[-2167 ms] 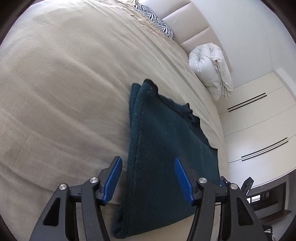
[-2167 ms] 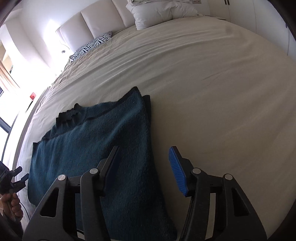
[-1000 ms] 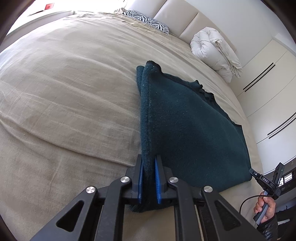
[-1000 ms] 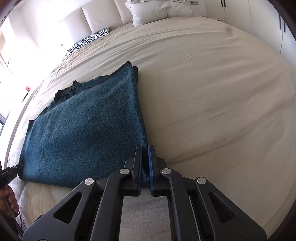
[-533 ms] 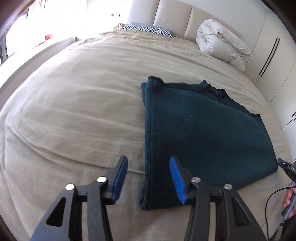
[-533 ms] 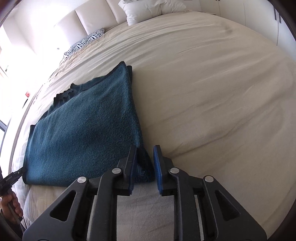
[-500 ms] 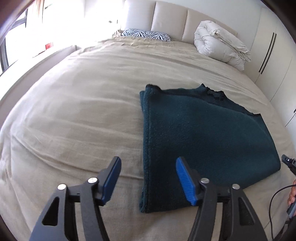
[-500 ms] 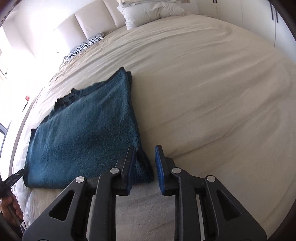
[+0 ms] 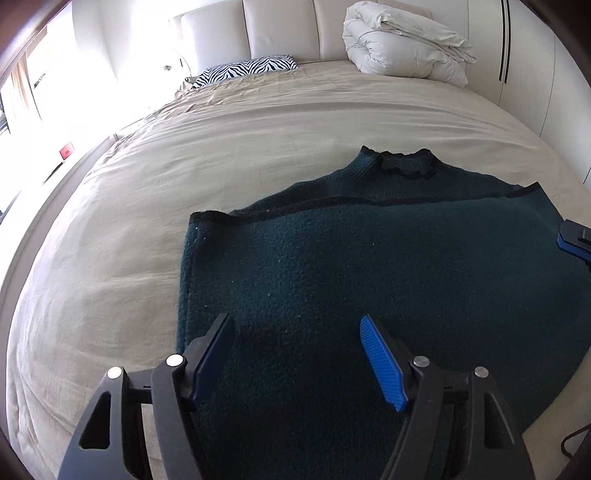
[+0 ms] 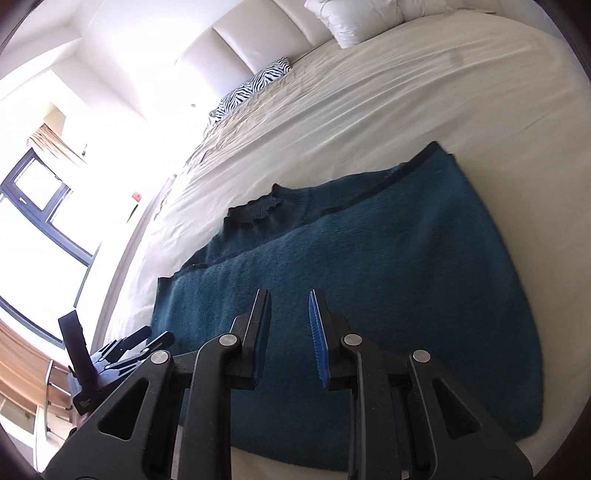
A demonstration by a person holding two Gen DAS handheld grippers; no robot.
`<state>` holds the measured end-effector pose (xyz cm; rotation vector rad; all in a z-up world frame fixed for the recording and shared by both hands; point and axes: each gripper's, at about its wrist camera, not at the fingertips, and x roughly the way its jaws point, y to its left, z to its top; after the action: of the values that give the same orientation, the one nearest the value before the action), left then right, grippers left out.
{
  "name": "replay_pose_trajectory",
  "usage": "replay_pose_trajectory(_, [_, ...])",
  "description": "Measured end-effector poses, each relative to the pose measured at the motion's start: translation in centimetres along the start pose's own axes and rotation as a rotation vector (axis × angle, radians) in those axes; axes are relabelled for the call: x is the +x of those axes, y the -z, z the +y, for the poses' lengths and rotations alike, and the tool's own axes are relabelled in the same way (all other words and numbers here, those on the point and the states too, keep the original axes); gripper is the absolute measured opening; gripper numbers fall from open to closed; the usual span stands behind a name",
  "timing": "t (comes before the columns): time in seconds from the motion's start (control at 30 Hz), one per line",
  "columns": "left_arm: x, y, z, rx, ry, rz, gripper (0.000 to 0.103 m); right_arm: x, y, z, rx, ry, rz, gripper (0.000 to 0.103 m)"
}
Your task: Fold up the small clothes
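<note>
Above a folded teal sweater (image 9: 369, 266), the left gripper (image 9: 295, 354) is held wide apart and the right gripper (image 10: 290, 332) narrowly parted, nothing grasped. The sweater is spread flat on a beige bed (image 9: 258, 122).

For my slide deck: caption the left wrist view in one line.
Open left claw above a dark teal sweater folded on a beige bed, nothing between its pads.

Bedroom: wide bed (image 9: 258, 122), padded headboard (image 9: 280, 29).
</note>
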<state>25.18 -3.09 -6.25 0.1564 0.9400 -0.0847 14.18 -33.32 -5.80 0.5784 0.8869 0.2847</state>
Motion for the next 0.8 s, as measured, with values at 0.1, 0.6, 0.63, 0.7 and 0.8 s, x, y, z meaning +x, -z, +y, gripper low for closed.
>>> replay_pose_trajectory(0.1, [1.2, -0.3, 0.1, -0.012, 0.007, 0.002, 0.074, 4.2, -0.7, 1.5, 0.0, -0.041, 0.058, 0.023])
replay_pose_trajectory(0.6, [2.4, -0.2, 0.7, -0.033, 0.05, -0.01, 0.078, 5.0, -5.0, -9.4, 0.347, -0.03, -0.156, 0.039])
replay_pose_trajectory(0.63, [2.4, -0.1, 0.8, -0.036, 0.054, -0.011, 0.079, 4.2, -5.1, -10.6, 0.377, 0.017, -0.19, 0.039])
replay_pose_trajectory(0.7, [2.4, -0.1, 0.9, -0.042, 0.059, -0.012, 0.079, 2.5, -4.9, -12.4, 0.445, 0.039, -0.24, 0.039])
replay_pose_trajectory(0.8, [1.5, -0.1, 1.0, -0.075, 0.069, -0.003, 0.073, 0.4, -4.0, -11.7, 0.453, 0.079, -0.269, 0.044])
